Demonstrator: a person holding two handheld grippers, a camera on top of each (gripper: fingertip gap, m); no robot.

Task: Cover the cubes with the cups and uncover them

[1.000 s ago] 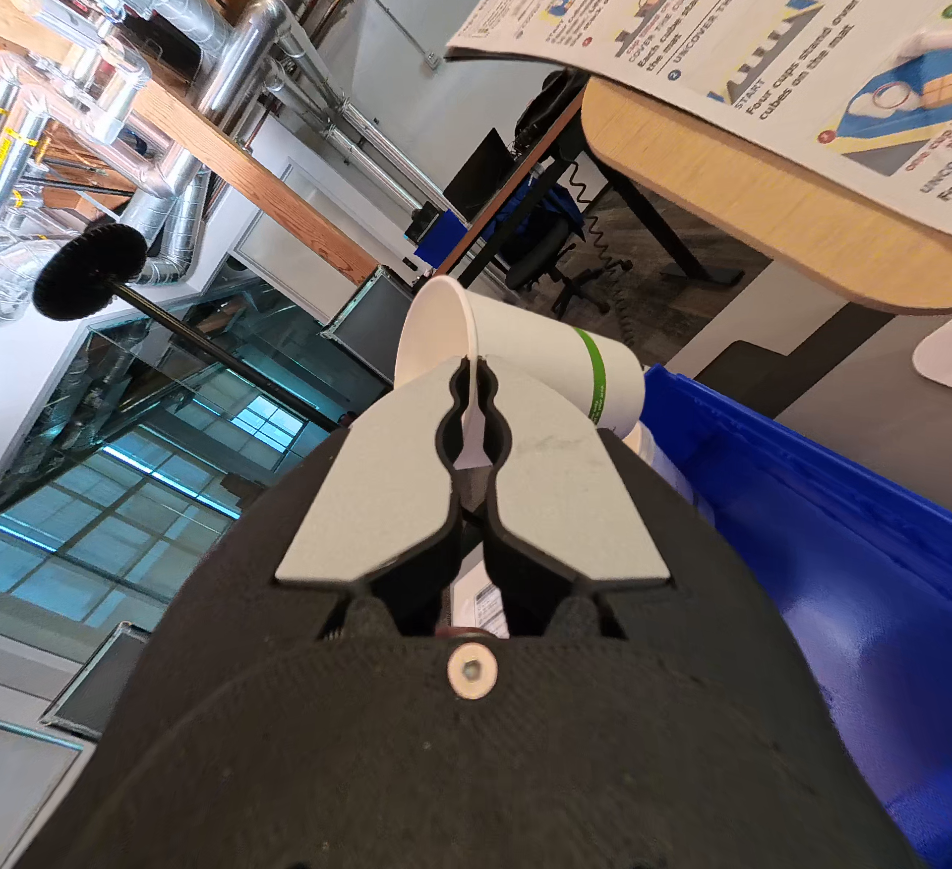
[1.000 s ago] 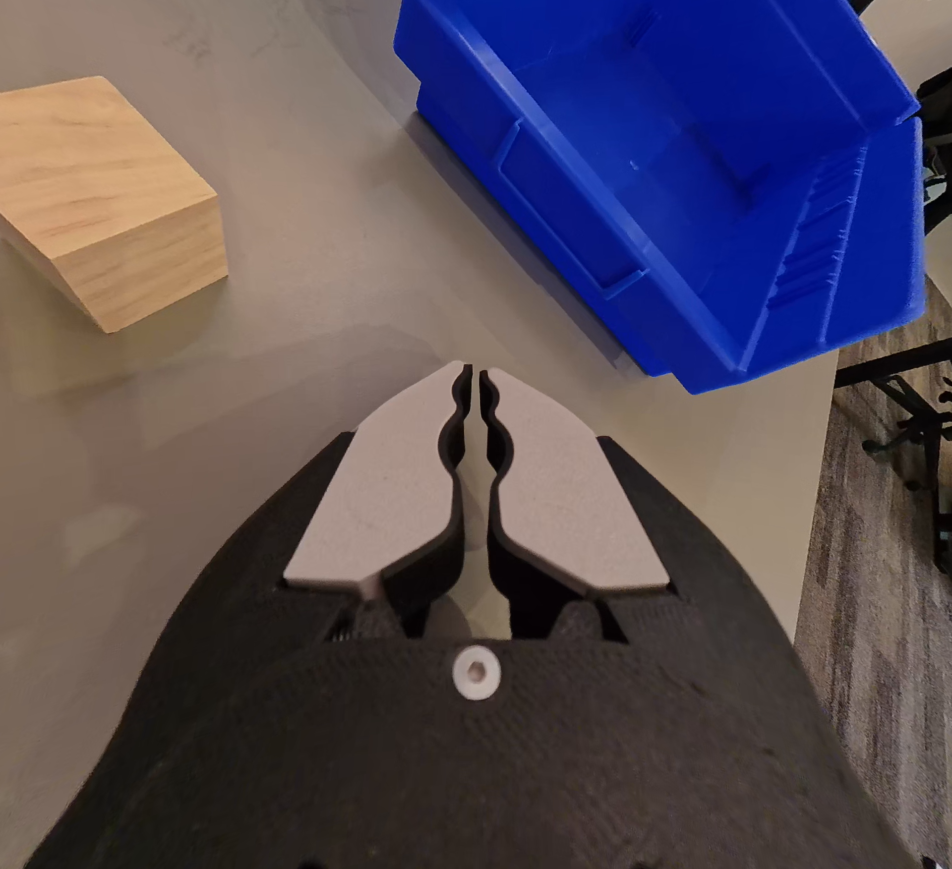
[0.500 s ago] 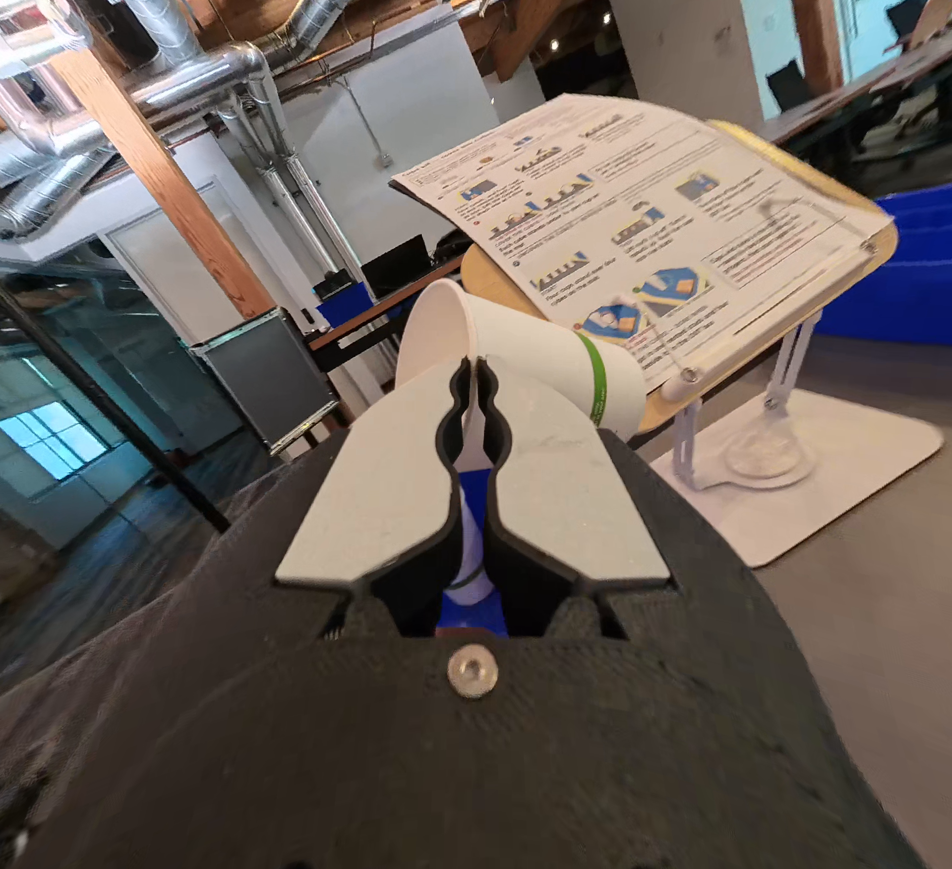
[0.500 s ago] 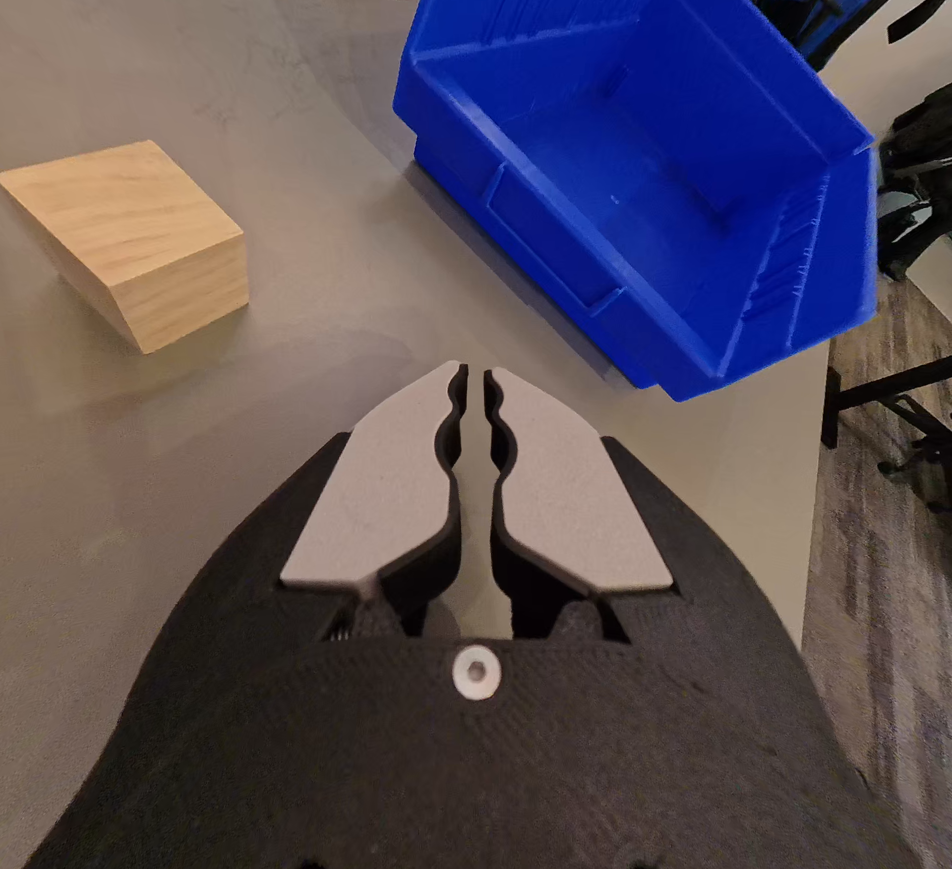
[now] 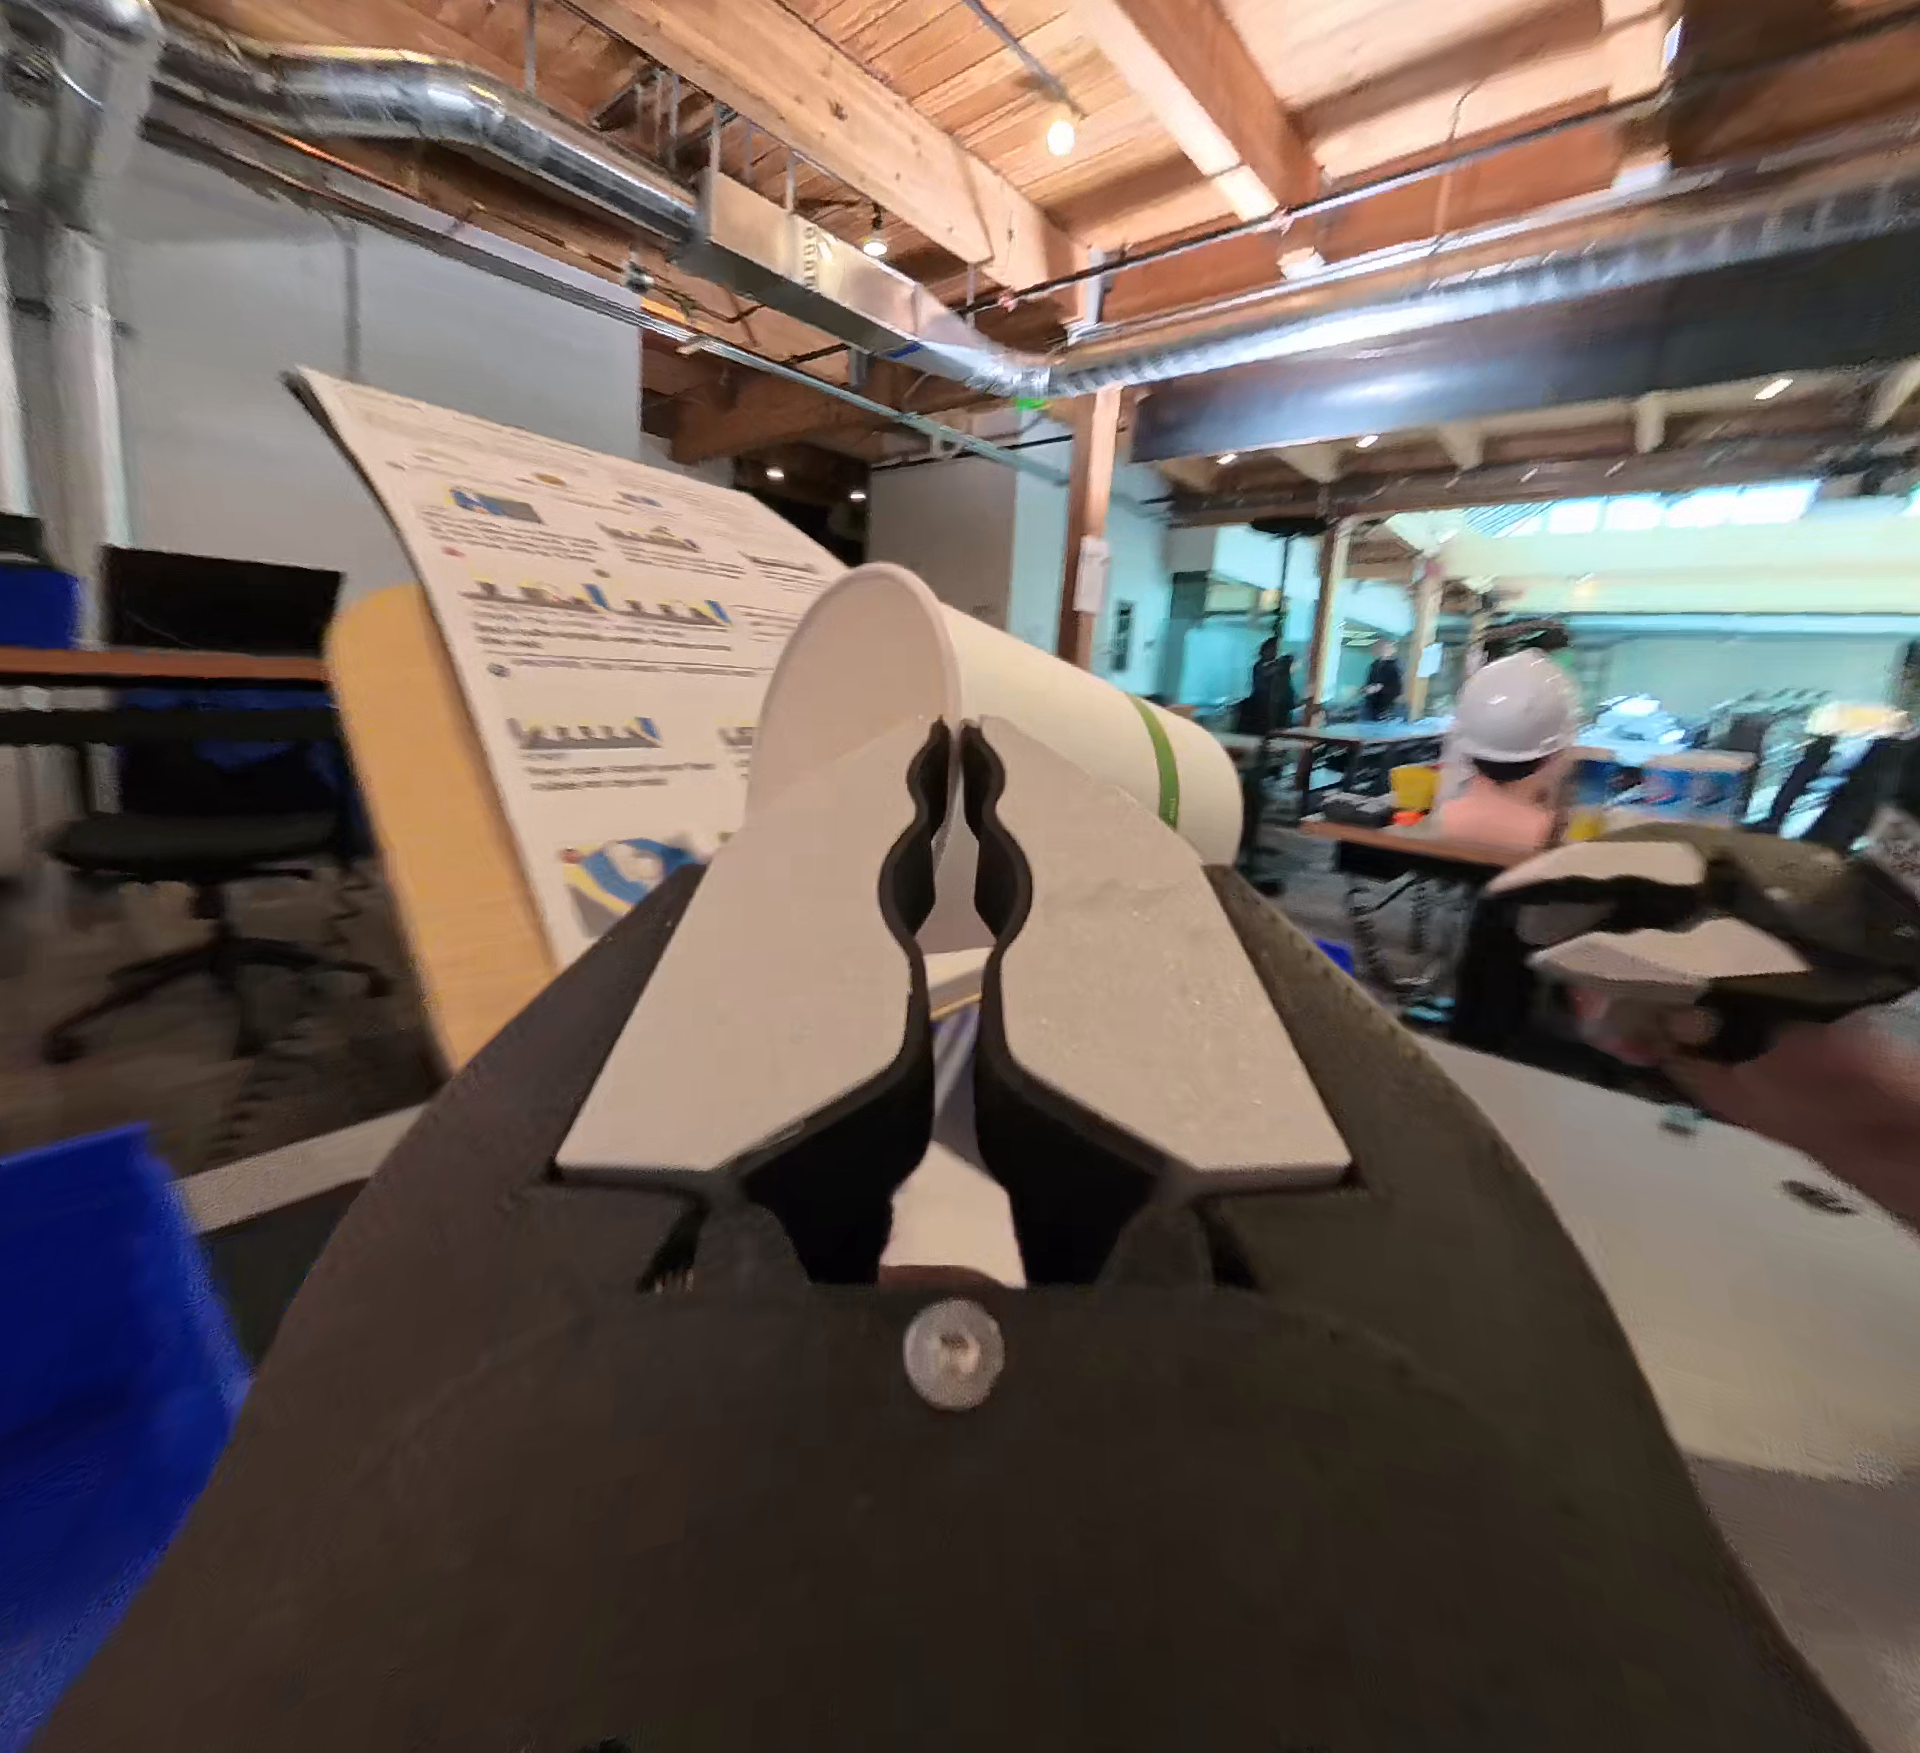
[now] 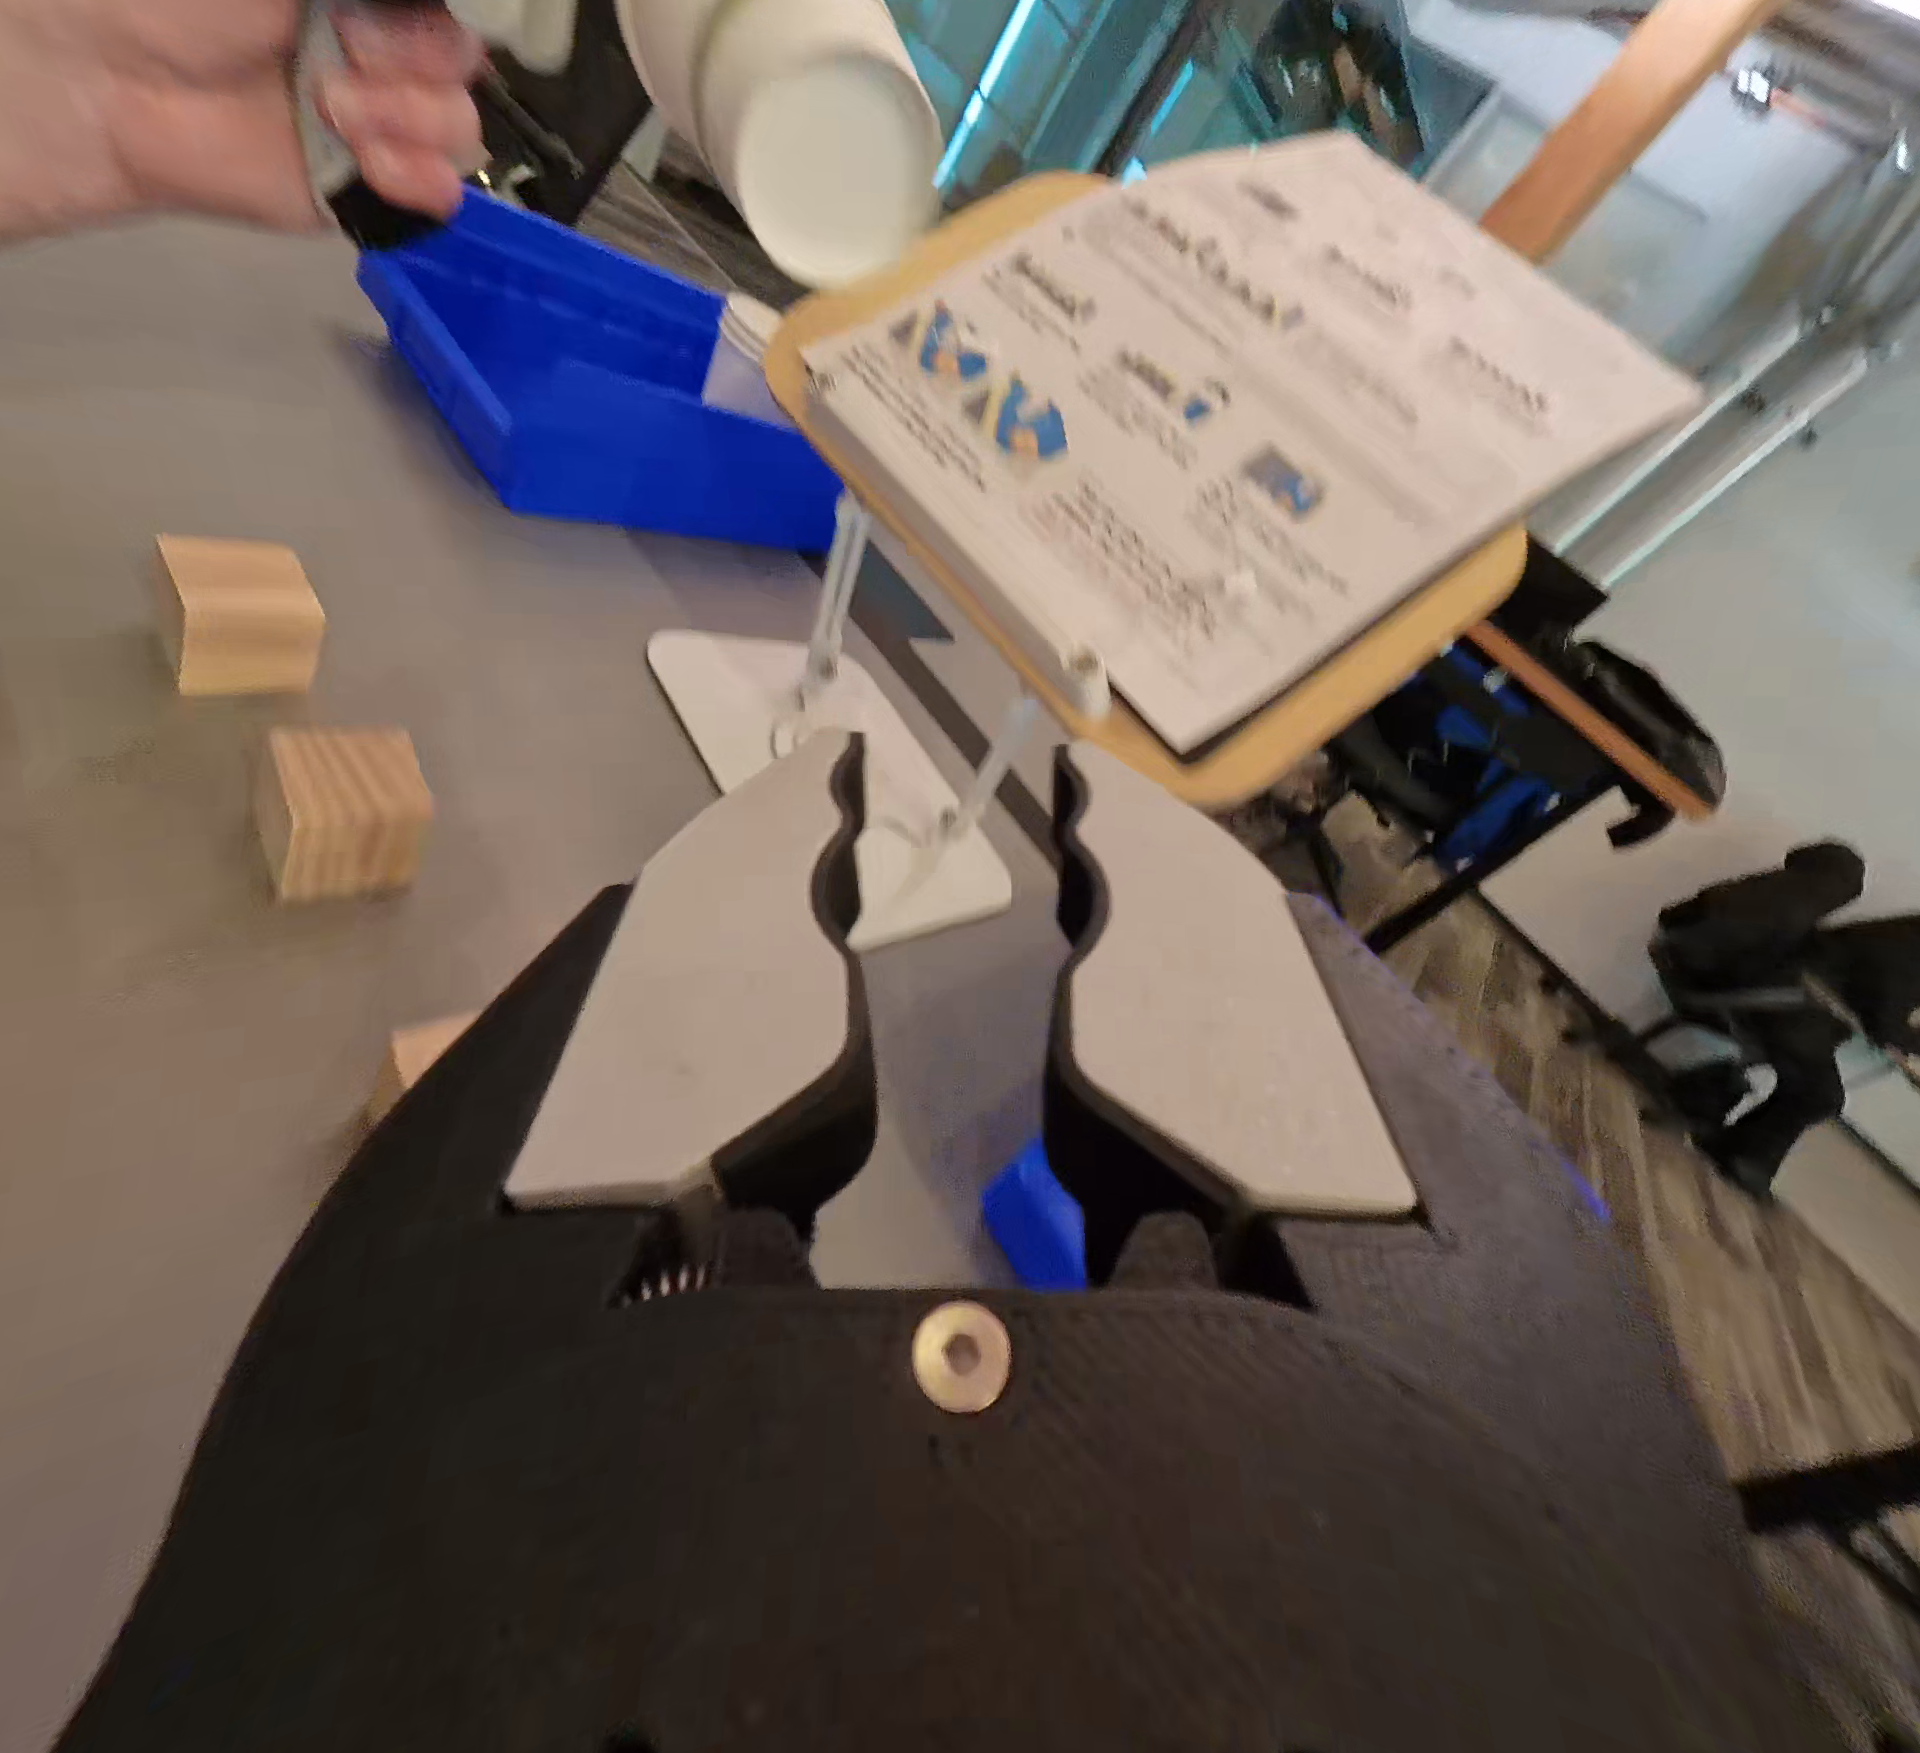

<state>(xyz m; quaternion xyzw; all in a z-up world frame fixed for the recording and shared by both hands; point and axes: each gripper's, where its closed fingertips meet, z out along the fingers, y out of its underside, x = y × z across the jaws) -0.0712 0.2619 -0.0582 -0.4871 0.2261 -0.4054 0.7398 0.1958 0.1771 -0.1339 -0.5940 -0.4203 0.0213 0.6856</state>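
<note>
My left gripper (image 5: pixel 956 735) pinches the rim of the stacked white cups (image 5: pixel 1081 758), held aloft at eleven o'clock in the right view (blurred). Three wooden cubes (image 6: pixel 341 812) sit at nine o'clock. My right gripper (image 6: pixel 956 773) is spread, empty.

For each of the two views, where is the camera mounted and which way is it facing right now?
Left wrist view: behind the left gripper, facing level across the room; its fingers pinch the paper cup; the right gripper shows at right.
Right wrist view: behind the right gripper, tilted down over the grey table with wooden cubes and a blue bin; a hand shows at top left.
Shared: the paper cup and the instruction sheet.
</note>
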